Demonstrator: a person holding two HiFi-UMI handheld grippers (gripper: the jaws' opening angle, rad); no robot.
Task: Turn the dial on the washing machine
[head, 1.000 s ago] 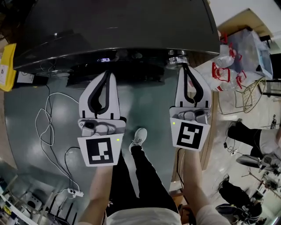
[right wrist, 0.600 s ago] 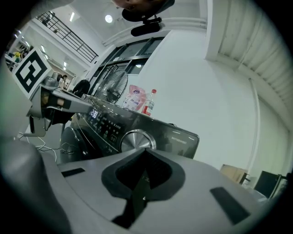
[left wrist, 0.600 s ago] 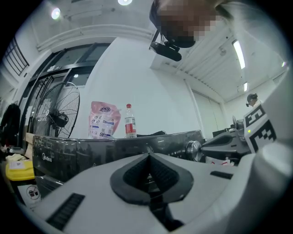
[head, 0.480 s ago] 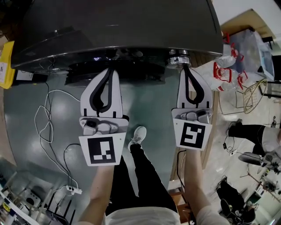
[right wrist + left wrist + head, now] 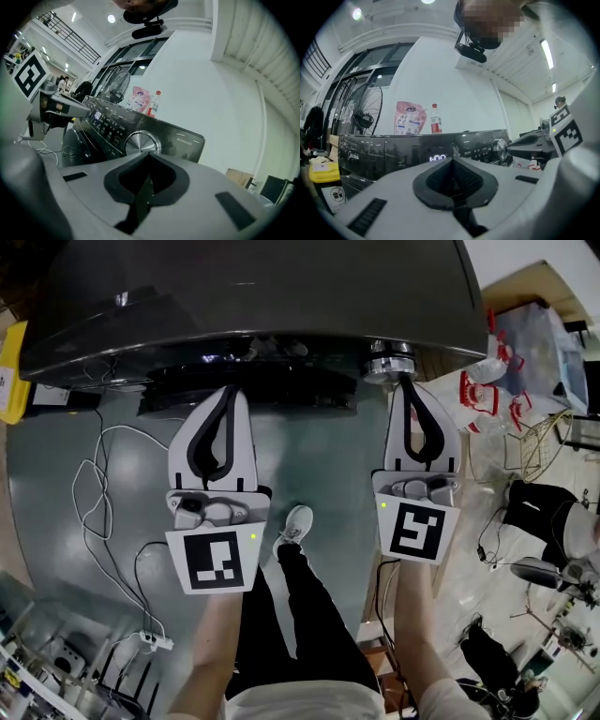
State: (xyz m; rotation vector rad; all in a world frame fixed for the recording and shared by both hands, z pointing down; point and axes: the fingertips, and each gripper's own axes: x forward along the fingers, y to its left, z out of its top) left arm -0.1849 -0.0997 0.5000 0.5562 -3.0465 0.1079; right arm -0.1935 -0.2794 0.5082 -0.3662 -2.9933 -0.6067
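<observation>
Holding nothing, both closed: left gripper (image 5: pixel 228 390), and right gripper (image 5: pixel 405 380) maybe touching the dial (image 5: pixel 391 362)

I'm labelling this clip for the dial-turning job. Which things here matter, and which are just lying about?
For the job: washing machine, dial, right gripper.
Lying about: pink pouch, bottle, fan, plastic bags.
</observation>
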